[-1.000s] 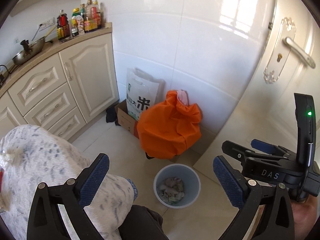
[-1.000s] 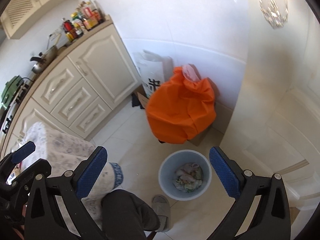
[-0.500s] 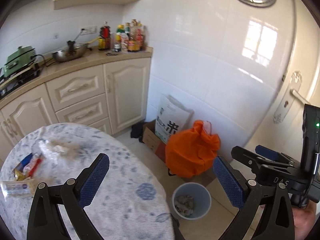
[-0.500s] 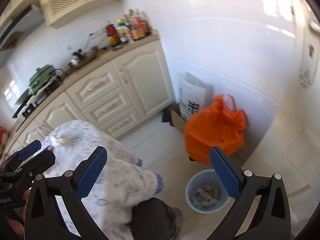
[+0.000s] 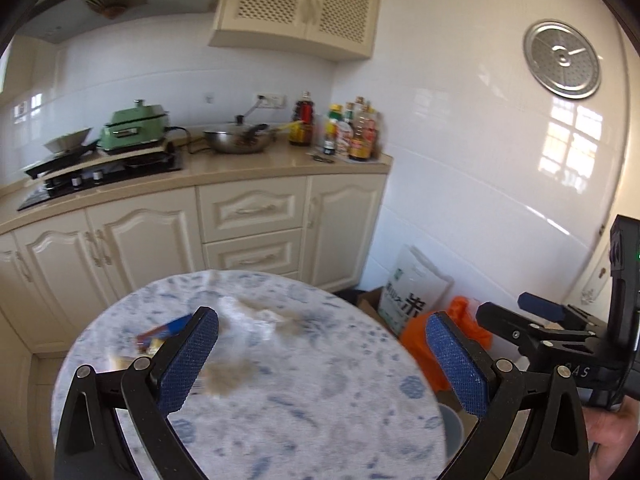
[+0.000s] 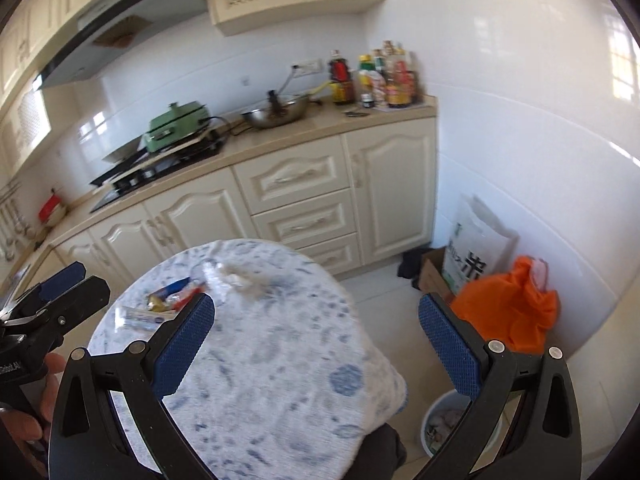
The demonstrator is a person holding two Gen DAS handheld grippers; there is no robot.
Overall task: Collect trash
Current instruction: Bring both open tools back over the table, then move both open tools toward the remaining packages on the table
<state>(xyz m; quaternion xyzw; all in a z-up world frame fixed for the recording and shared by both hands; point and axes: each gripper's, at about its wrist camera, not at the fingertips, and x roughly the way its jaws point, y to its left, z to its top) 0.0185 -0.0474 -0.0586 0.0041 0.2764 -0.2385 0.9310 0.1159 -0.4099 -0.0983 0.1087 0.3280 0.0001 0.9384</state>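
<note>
A round table point(image 5: 304, 412) under a white, blue-patterned cloth carries the trash. Coloured wrappers point(image 5: 162, 333) and a crumpled clear plastic piece point(image 5: 246, 316) lie at its far left, blurred by motion, with a brownish scrap point(image 5: 226, 372) nearer. My left gripper point(image 5: 320, 344) hangs open above the cloth, holding nothing. The right wrist view shows the wrappers point(image 6: 172, 295), a flat white packet point(image 6: 140, 317) and the plastic piece point(image 6: 230, 276). My right gripper point(image 6: 316, 320) is open and empty over the table's right side. A light blue bin point(image 6: 434, 420) with trash inside stands on the floor to the right.
An orange bag point(image 6: 508, 312), a white printed sack point(image 6: 476, 256) and a cardboard box point(image 6: 430, 268) sit against the tiled wall. Cream cabinets point(image 5: 248, 216) with a counter holding a wok, bottles and a green cooker run behind the table. A hand point(image 6: 36, 396) holds the left gripper point(image 6: 60, 292).
Both cameras have swung up from the floor bin toward the table and counter. The tabletop with its trash now fills the lower view; the bin has slid to the lower right.
</note>
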